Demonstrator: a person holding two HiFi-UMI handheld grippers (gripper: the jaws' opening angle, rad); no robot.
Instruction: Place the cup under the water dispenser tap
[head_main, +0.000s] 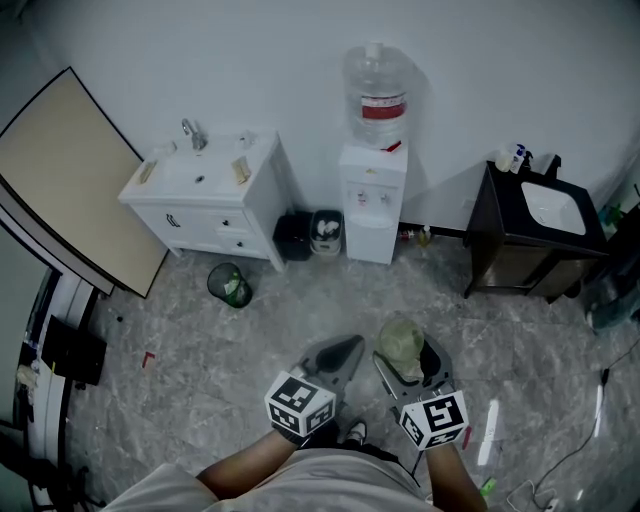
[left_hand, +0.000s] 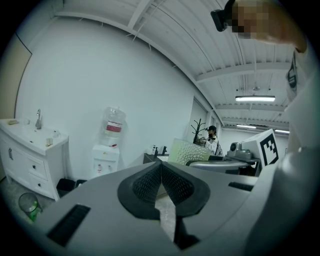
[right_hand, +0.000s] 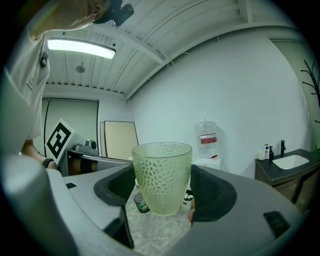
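Carrying step: the right claw (right_hand: 162, 192) clamps the cup (right_hand: 161, 170) upright; the left claw (left_hand: 161, 171) is closed, empty; next probably means approaching the water dispenser (head_main: 372, 200), well apart.

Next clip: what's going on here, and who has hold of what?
A person stands in a room with a gripper in each hand. The right gripper is shut on a pale green dimpled cup, held upright. The left gripper has its jaws together with nothing between them. The water dispenser stands against the far wall, well ahead, so the cup is not yet under its tap.
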